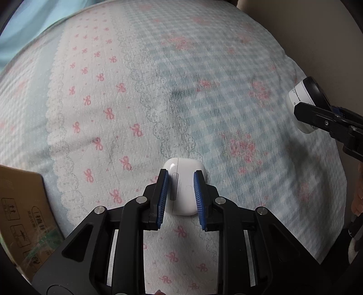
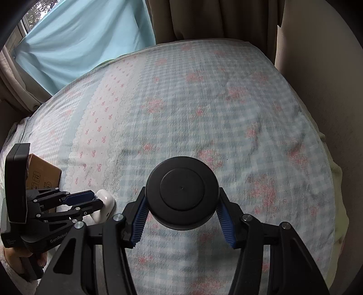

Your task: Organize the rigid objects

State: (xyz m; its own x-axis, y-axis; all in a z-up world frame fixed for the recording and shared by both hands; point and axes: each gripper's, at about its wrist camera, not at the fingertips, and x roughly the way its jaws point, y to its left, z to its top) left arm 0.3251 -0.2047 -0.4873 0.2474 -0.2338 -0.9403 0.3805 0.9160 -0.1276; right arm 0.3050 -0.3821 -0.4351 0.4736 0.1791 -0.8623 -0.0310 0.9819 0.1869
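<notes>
Two claws are working over a bed (image 2: 204,95) spread with a checked blue-and-white cover printed with pink bows. The left claw (image 1: 181,192) is pointing steeply down and is clamping a white earbud case (image 1: 185,181) between its blue pads (image 1: 163,197), the case sitting upright with its rounded top toward the cover. Seen from the right wrist, that same claw (image 2: 96,200) is reaching in from the left edge, the earbud case (image 2: 105,204) caught at its tip, just above the bedding or touching it; I cannot tell which.

The right claw (image 2: 181,204) is gripping a round jar with a black lid (image 2: 182,192), its pads pressing on either side of the lid, the lid facing the camera. From the left wrist view the jar (image 1: 304,104) is showing its white labelled body at the far right, held in the right claw (image 1: 305,110) over the edge of the cover.

A brown cardboard box (image 1: 20,215) with printed handling symbols is lying at the left side of the bed, near the left claw. A pale blue curtain (image 2: 79,38) and beige drapes (image 2: 192,18) are hanging behind the bed.
</notes>
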